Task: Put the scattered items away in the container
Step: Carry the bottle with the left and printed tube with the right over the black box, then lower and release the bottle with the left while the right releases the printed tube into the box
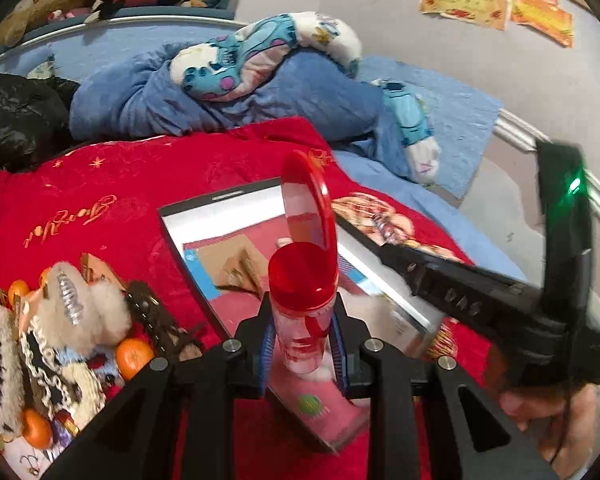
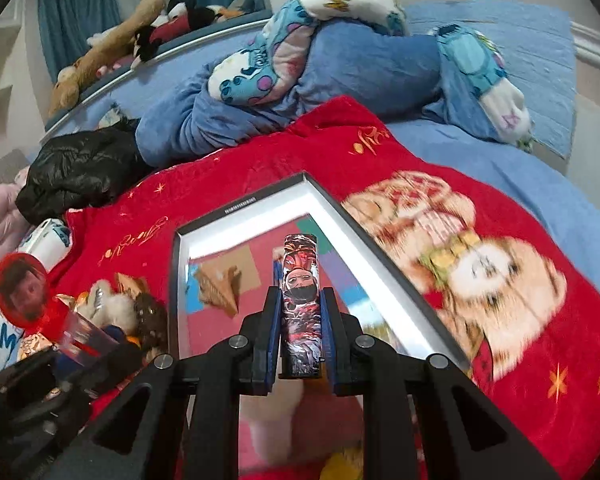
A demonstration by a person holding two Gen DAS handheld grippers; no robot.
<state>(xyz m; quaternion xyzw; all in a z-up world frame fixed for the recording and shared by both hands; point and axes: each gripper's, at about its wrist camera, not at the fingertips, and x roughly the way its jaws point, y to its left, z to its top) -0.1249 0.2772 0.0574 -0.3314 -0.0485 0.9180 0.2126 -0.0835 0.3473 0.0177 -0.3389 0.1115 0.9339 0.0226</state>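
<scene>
Risk centres on both loads. Left gripper (image 1: 304, 344) pinches a clear tube with a red flip lid (image 1: 303, 300), lid standing open, at lower centre of the left wrist view above the container (image 1: 204, 216), a shallow black-rimmed box on the red blanket (image 1: 120, 184). Right gripper (image 2: 300, 328) pinches a printed cylinder (image 2: 300, 304) at centre frame over the same box. Hazards: the open lid may catch the rim; a smooth cylinder may slip or roll on release; the two grippers sit close and could collide. Scattered items (image 1: 60, 344), tangerines among them, lie at lower left.
</scene>
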